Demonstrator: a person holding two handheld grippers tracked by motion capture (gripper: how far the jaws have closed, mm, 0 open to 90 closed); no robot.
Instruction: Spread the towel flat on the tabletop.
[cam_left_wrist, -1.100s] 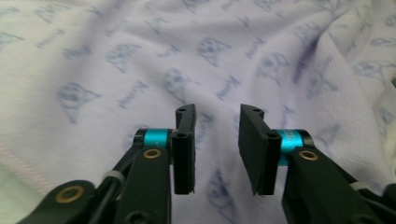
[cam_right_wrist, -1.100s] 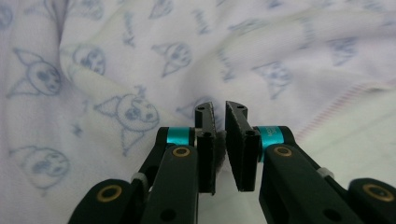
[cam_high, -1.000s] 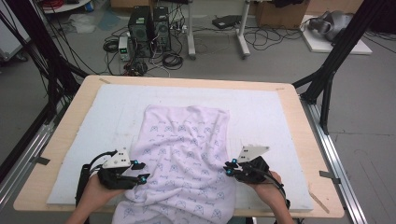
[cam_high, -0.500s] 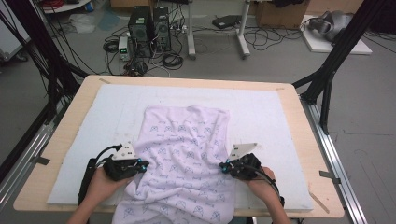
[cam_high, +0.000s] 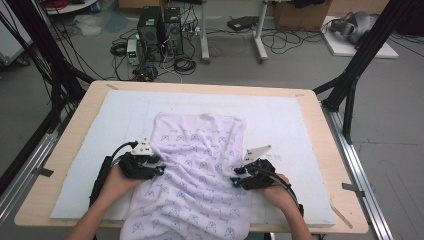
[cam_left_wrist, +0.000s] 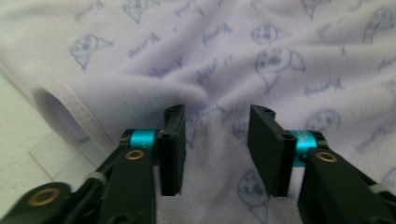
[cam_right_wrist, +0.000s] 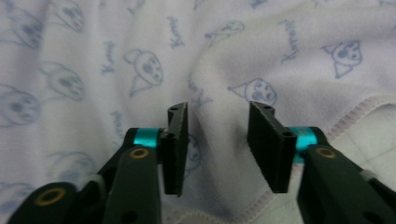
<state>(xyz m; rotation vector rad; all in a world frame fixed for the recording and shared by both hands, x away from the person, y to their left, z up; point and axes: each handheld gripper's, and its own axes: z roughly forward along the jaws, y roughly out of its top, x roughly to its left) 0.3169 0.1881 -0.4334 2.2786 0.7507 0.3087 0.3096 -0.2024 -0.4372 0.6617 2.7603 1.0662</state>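
Note:
A pale lilac towel (cam_high: 197, 170) printed with small blue cartoon faces lies rumpled on the white mat, its near end hanging over the table's front edge. My left gripper (cam_high: 159, 170) sits at the towel's left hem, jaws open over the cloth (cam_left_wrist: 224, 65), with a raised fold of the hem (cam_left_wrist: 60, 105) to their left. My right gripper (cam_high: 235, 181) rests at the towel's right hem, jaws open over the fabric (cam_right_wrist: 154, 70), the stitched edge (cam_right_wrist: 359, 109) just to their right. Nothing is pinched in either one.
A white foam mat (cam_high: 300, 125) covers most of the wooden table (cam_high: 322, 130). Black frame struts (cam_high: 360, 65) rise at the back corners. Computer towers (cam_high: 160, 22) and cables stand on the floor beyond the far edge.
Both grippers have moved inward from the sides onto the towel's left and right hems. The towel itself has barely shifted.

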